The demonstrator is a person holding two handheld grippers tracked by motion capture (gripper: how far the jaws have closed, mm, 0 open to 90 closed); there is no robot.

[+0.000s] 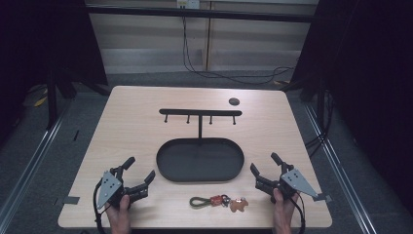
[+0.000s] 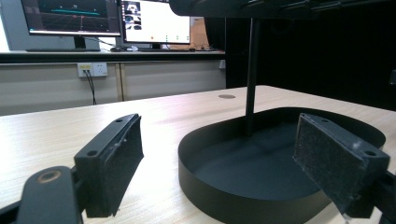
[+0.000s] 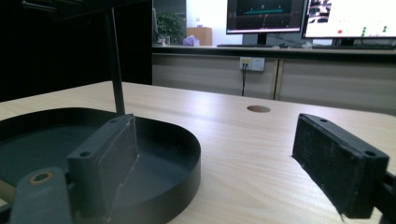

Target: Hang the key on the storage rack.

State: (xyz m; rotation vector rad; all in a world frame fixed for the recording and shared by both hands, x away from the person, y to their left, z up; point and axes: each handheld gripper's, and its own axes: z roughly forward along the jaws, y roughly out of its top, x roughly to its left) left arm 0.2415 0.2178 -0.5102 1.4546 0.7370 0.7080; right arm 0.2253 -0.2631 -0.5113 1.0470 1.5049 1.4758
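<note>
From the high view we hold the left gripper (image 1: 139, 170) at seven o'clock on the table (image 1: 126, 122) and the right gripper (image 1: 264, 163) at five o'clock, both spread wide and empty. The keychain (image 1: 219, 201) lies between them at six o'clock, just below the black tray (image 1: 165, 168) with its hook stand (image 1: 200, 113). In the left gripper view our pads (image 2: 119, 163) gape before the tray (image 2: 205, 196). In the right gripper view our pads (image 3: 334, 163) stand wide apart, holding nothing, with the tray (image 3: 187, 172) at nine o'clock.
</note>
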